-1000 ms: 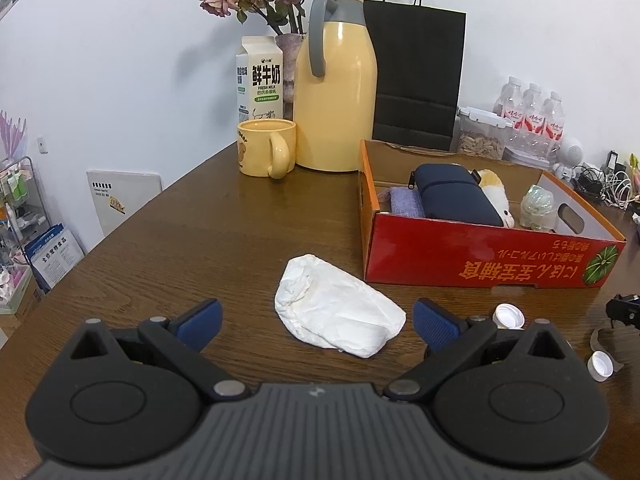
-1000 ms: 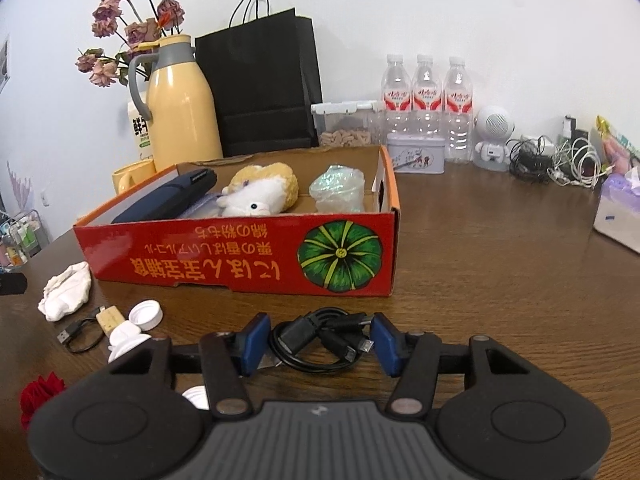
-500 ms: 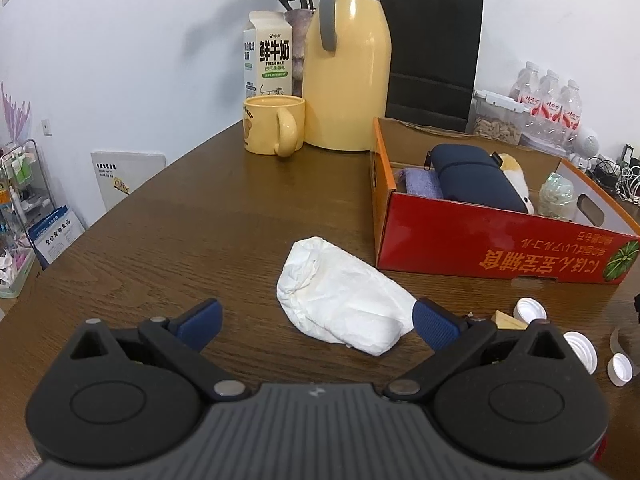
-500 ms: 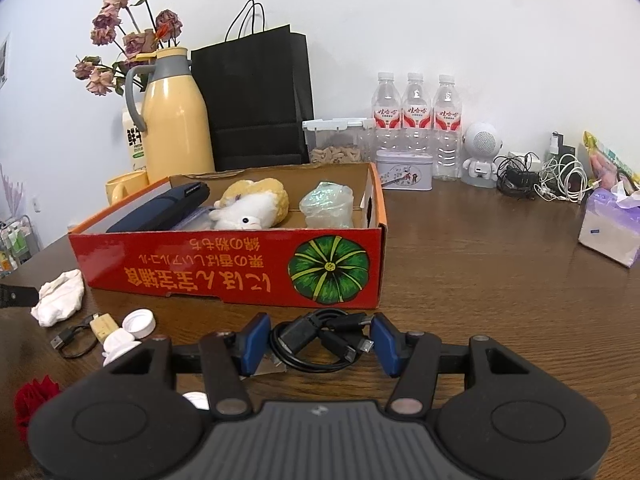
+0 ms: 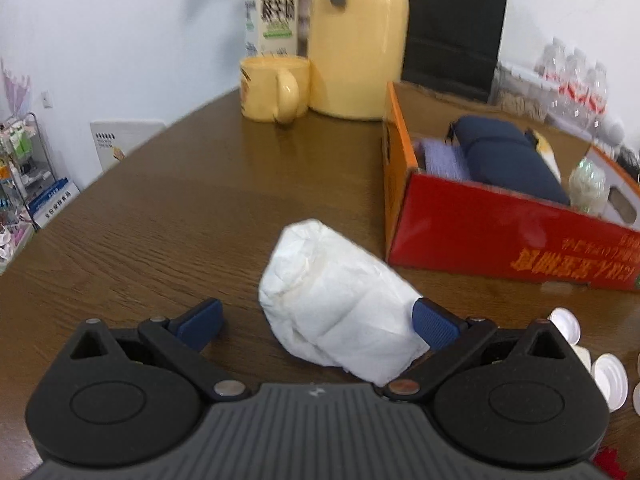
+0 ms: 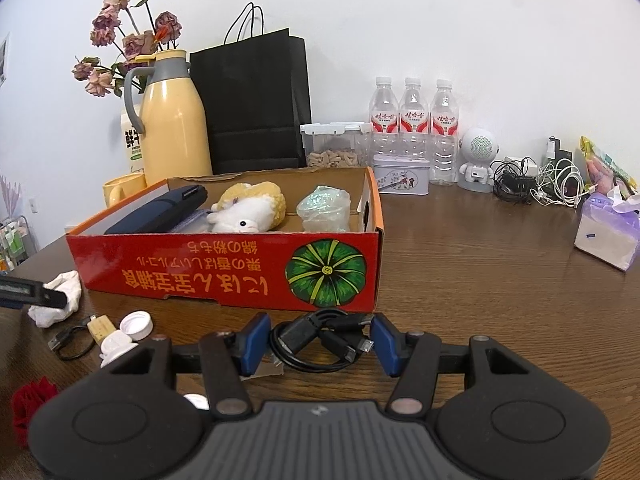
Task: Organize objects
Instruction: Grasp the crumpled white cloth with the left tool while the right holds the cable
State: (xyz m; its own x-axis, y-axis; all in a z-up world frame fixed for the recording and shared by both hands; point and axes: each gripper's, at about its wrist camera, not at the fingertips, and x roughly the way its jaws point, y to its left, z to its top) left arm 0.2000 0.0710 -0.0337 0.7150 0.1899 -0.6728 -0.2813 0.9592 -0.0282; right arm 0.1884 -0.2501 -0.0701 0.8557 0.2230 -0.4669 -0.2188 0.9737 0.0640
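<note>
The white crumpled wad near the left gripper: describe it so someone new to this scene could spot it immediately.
Start at the red cardboard box on the brown table. Just off its near-left corner lies the white crumpled wad, between the wide-open fingers of the left gripper. It is soft, creased paper or cloth, unlike the small hard white bottle caps further right.

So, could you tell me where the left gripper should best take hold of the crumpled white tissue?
Probably across its thick middle, coming from the near side. The crumpled white tissue lies lengthwise away from the left gripper, whose open fingers already flank it, so closing would likely pinch its short width.
</note>
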